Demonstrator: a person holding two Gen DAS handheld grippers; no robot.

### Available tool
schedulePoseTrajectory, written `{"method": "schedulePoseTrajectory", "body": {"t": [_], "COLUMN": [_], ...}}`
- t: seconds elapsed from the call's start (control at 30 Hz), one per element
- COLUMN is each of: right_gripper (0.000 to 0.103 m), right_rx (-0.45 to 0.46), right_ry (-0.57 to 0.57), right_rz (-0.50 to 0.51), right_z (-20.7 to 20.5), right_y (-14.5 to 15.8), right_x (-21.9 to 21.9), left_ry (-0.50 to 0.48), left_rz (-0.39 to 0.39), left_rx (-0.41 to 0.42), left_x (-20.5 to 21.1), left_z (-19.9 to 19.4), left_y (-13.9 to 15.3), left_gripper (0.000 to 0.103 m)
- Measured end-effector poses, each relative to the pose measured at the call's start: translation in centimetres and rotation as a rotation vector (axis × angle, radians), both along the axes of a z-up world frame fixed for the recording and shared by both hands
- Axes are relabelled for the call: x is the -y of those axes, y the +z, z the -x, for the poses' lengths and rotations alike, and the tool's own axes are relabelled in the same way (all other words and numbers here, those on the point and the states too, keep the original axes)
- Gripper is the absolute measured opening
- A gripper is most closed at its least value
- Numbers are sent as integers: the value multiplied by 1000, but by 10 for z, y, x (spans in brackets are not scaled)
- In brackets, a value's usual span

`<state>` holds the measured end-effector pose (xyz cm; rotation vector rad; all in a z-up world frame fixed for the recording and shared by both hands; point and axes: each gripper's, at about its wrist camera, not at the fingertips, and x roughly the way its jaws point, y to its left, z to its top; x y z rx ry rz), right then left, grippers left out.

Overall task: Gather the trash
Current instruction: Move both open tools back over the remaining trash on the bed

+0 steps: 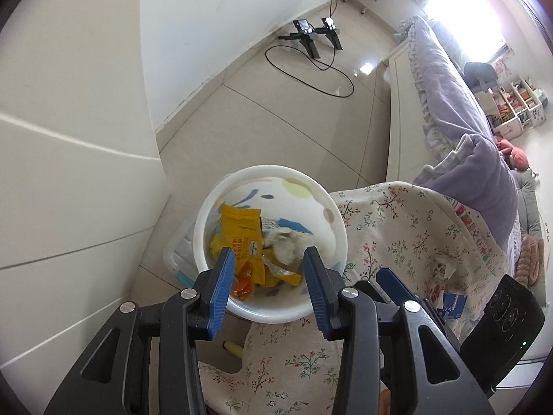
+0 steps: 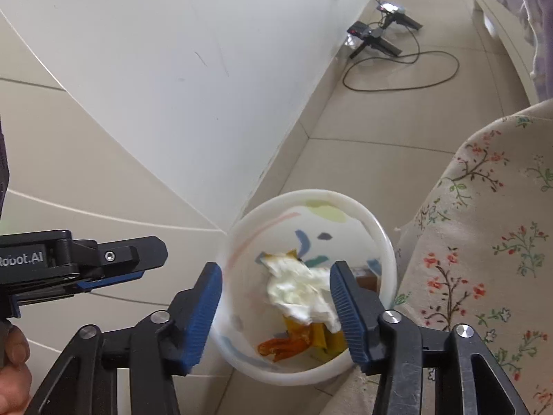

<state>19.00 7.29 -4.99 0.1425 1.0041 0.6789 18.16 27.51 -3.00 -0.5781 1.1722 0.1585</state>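
Note:
A white bin (image 1: 273, 169) with pastel marks stands on the floor between a cabinet and a floral cloth. Inside lie yellow wrappers (image 1: 242, 228), an orange wrapper (image 1: 243, 283) and a crumpled white tissue (image 1: 285, 242). My left gripper (image 1: 269, 252) hangs open above the bin's mouth, nothing between its pads. In the right wrist view my right gripper (image 2: 276, 268) is open over the same bin (image 2: 387, 238); the blurred tissue (image 2: 300, 294) shows between its fingers, resting on the wrappers below. The left gripper (image 2: 152, 254) reaches in from the left.
A floral cloth (image 1: 397, 228) covers a surface right of the bin, with a small crumpled wrapper (image 1: 440, 273) and a blue packet (image 1: 454, 306) on it. A clear box (image 1: 179, 252) sits beside the bin. Cables and black stands (image 1: 311, 34) lie on the floor beyond.

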Motion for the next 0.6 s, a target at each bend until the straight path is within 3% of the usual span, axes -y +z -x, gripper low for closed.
{"method": "schedulePoseTrajectory", "body": {"t": [0.37, 0.47, 0.6], "right_gripper": [61, 62, 63], "right_rx": [28, 48, 148], "right_ry": [-23, -54, -120], "right_rz": [64, 69, 71], "right_z": [17, 21, 30], "right_y": [23, 42, 84], "right_x": [78, 115, 175], "left_ry": [-91, -141, -225], "left_rz": [-28, -31, -12], "left_rx": [15, 17, 13], "left_x": [46, 72, 113], "left_z": [-8, -12, -17], "left_y": [7, 7, 3], "left_gripper": [44, 44, 48]}}
